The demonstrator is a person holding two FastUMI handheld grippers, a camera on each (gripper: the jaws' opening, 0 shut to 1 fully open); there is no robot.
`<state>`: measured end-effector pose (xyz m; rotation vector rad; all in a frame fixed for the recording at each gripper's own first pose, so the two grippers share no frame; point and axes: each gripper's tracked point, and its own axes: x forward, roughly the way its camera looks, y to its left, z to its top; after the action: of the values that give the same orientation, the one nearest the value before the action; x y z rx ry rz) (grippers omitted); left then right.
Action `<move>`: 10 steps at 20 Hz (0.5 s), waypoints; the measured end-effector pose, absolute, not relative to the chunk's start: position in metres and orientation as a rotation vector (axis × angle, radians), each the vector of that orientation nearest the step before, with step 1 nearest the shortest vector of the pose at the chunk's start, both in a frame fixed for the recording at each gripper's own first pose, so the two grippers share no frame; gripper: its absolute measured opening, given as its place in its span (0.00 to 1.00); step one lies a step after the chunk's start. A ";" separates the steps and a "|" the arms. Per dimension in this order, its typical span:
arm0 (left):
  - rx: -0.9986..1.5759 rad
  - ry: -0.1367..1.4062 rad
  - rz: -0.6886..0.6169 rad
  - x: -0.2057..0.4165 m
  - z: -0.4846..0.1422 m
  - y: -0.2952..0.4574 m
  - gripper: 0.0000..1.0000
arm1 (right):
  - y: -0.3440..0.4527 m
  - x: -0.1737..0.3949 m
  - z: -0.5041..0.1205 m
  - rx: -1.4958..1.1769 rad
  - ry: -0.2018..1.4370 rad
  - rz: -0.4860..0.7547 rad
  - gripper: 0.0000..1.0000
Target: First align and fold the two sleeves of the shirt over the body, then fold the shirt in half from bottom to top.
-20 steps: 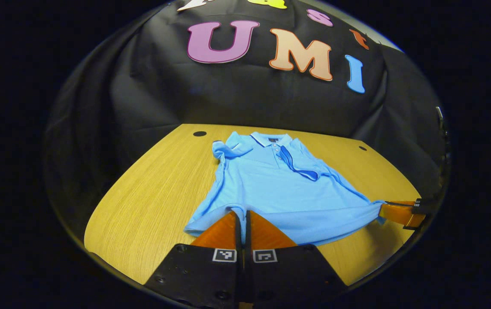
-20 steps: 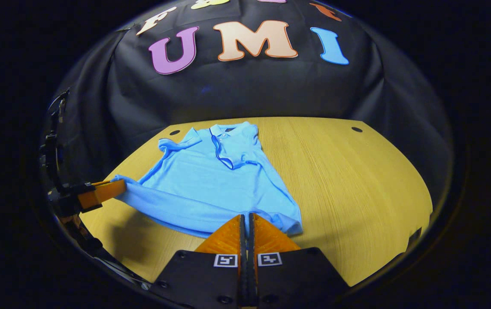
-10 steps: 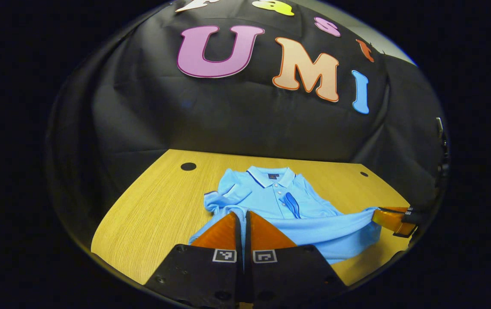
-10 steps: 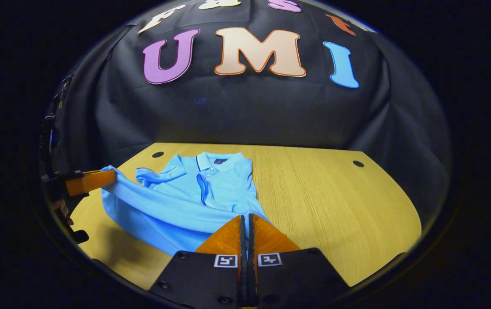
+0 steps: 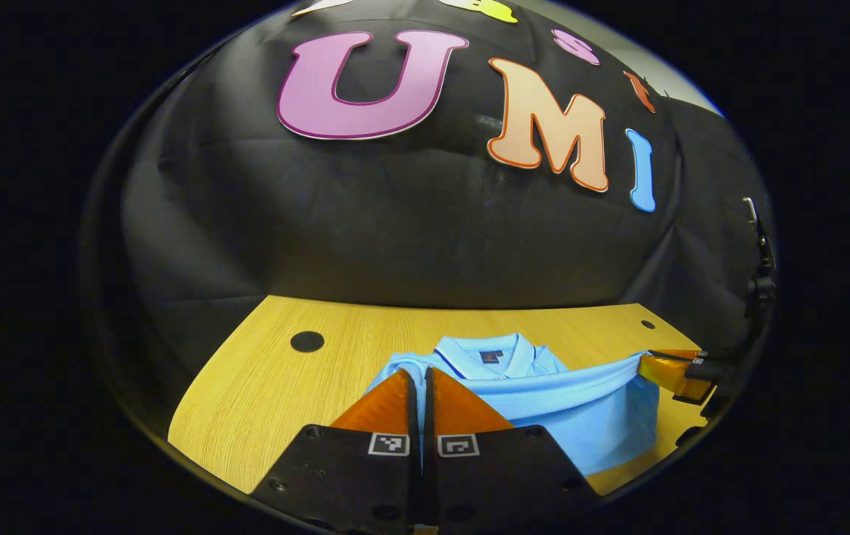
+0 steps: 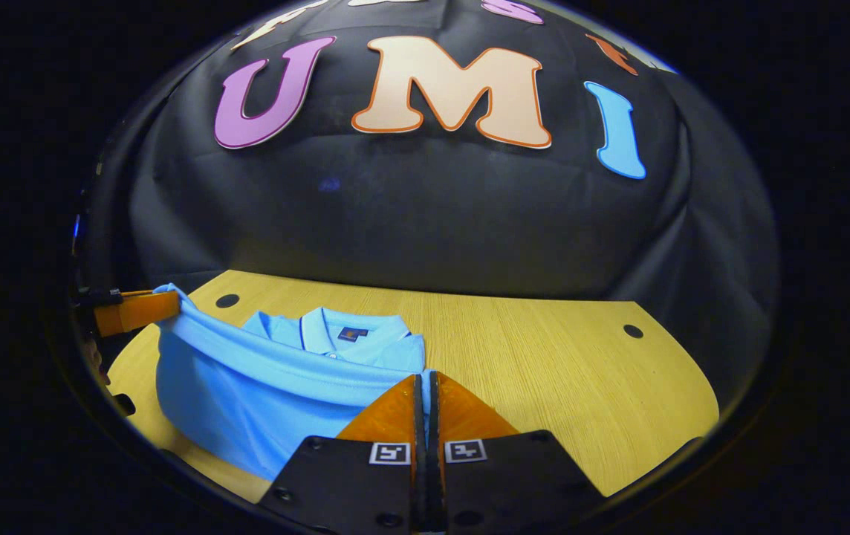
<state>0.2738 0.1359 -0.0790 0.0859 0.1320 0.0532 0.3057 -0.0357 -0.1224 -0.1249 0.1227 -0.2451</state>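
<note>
Light-blue polo shirt (image 5: 573,405) on the wooden table (image 6: 559,357): since a second ago its hem has travelled up to near the collar (image 6: 343,331). Left gripper (image 5: 419,386) and right gripper (image 6: 425,390) each pinch a hem corner, fingers closed. Bottom-to-top fold nearly complete; lowering remains.

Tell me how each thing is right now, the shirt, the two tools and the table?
Shirt: bottom hem lifted and stretched between the tools, near the collar.
Left tool: shut on the hem.
Right tool: shut on the hem.
Table: bare wood beside the shirt.
</note>
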 end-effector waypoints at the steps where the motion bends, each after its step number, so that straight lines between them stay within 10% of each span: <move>1: 0.092 0.145 0.053 0.284 -0.082 0.139 0.00 | -0.038 0.322 -0.122 -0.116 0.122 -0.252 0.03; 8: 0.145 0.231 0.099 0.338 -0.113 0.170 0.02 | -0.041 0.381 -0.145 -0.010 0.196 -0.250 0.07; 10: 0.158 0.258 0.094 0.337 -0.117 0.170 0.13 | -0.046 0.372 -0.151 -0.026 0.221 -0.256 0.51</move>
<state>0.3374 0.1702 -0.1173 0.1583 0.2575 0.0940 0.3724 -0.0464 -0.1506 -0.0262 0.2209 -0.2564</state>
